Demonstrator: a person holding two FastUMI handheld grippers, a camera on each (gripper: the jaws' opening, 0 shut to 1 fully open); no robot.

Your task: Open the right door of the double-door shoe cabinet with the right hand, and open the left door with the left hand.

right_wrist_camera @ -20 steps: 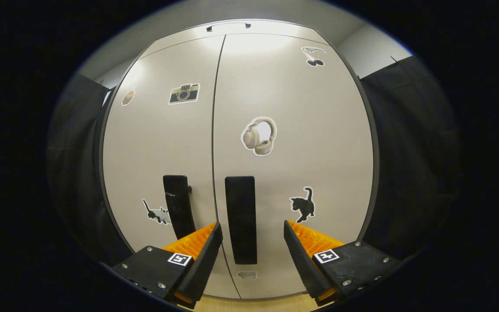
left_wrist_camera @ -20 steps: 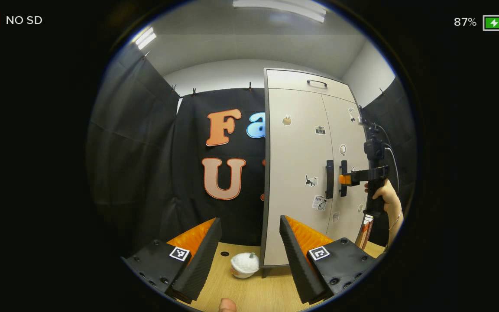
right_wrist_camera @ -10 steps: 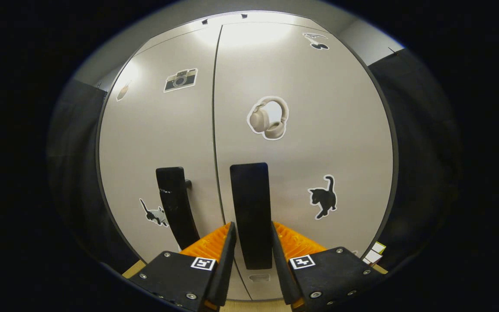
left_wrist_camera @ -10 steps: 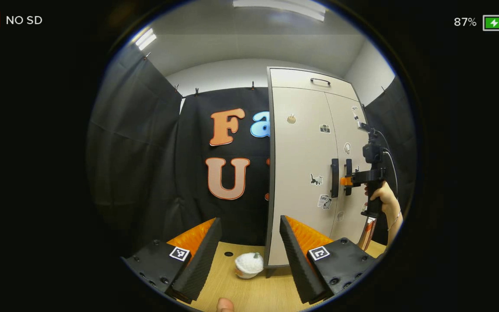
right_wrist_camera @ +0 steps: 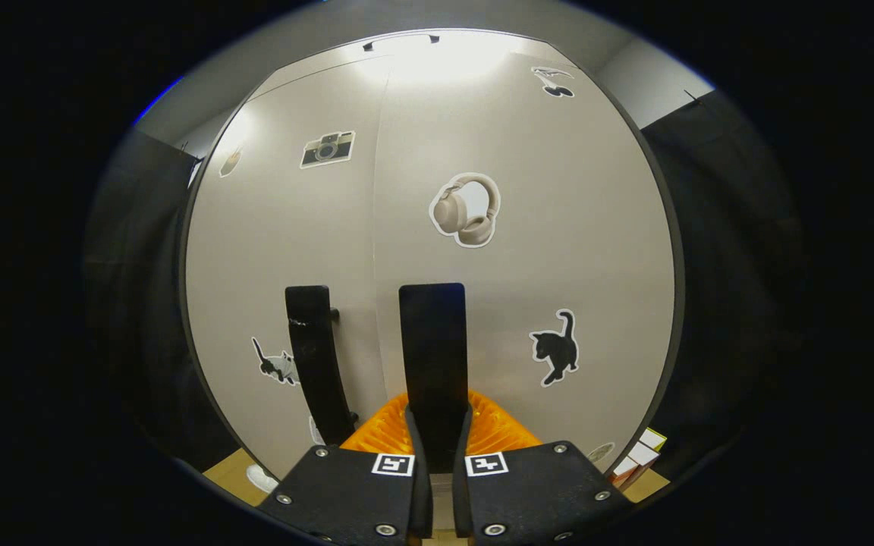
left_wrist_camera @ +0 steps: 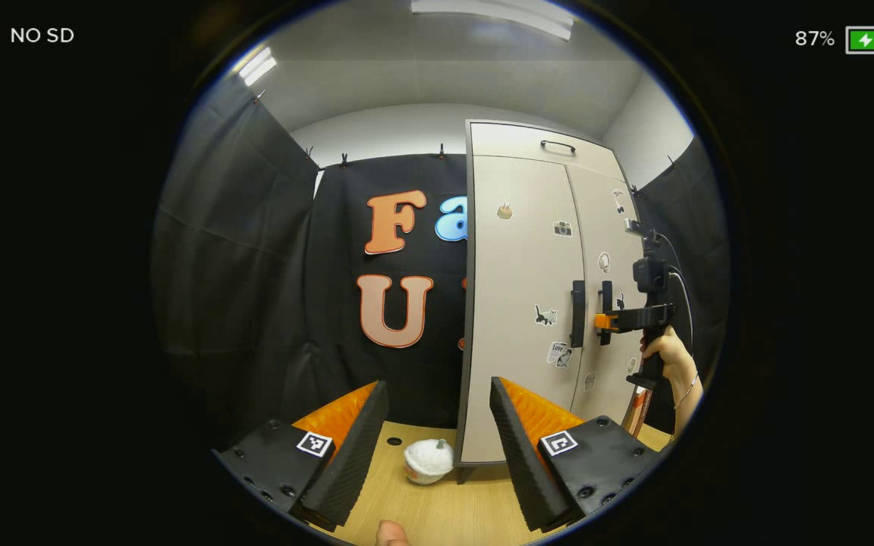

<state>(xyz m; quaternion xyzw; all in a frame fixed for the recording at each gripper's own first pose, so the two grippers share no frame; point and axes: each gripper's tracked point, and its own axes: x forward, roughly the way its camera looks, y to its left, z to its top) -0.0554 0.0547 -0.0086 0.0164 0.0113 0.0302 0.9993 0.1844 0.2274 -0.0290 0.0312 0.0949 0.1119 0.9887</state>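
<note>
Right gripper (right_wrist_camera: 437,455) clamped on the right door handle (right_wrist_camera: 432,356) | handle an upright bar beside the centre seam of the shoe cabinet (left_wrist_camera: 520,303) | left gripper (left_wrist_camera: 437,432) wide open, holding nothing, above the table (left_wrist_camera: 444,508) near a white pumpkin (left_wrist_camera: 428,461)

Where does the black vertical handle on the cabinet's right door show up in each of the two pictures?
Left gripper view: the black vertical handle of the right door is right of centre, small, with the right gripper on it.
Right gripper view: low centre, large, clamped between the fingers.
Shared landmark: the headphones sticker above the handle.
</note>
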